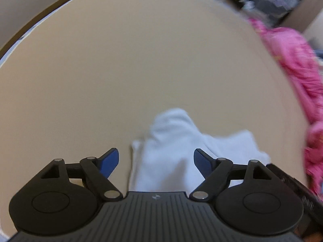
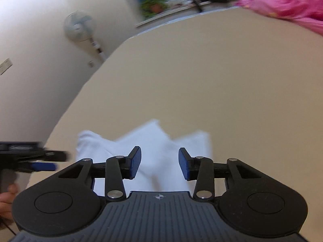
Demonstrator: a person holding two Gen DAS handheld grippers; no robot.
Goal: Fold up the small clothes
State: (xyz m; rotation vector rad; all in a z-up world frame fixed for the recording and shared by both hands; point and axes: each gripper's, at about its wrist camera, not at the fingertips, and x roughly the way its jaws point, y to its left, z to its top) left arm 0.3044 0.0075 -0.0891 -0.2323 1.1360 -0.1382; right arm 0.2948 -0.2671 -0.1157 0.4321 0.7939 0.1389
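A small white garment (image 1: 175, 151) lies crumpled on the beige table (image 1: 141, 70), near its front edge. My left gripper (image 1: 155, 161) is open and hovers just over the garment's near part, blue pads apart. In the right wrist view the same white garment (image 2: 153, 151) lies under my right gripper (image 2: 159, 163), which is open and empty with the cloth showing between its pads. The left gripper (image 2: 40, 166) also shows at the left edge of that view, beside the garment, with a hand below it.
A pile of pink clothes (image 1: 292, 70) lies along the table's right side and shows at the far right in the right wrist view (image 2: 290, 2). A standing fan (image 2: 80, 27) and a potted plant (image 2: 154, 5) stand beyond the table (image 2: 201, 70).
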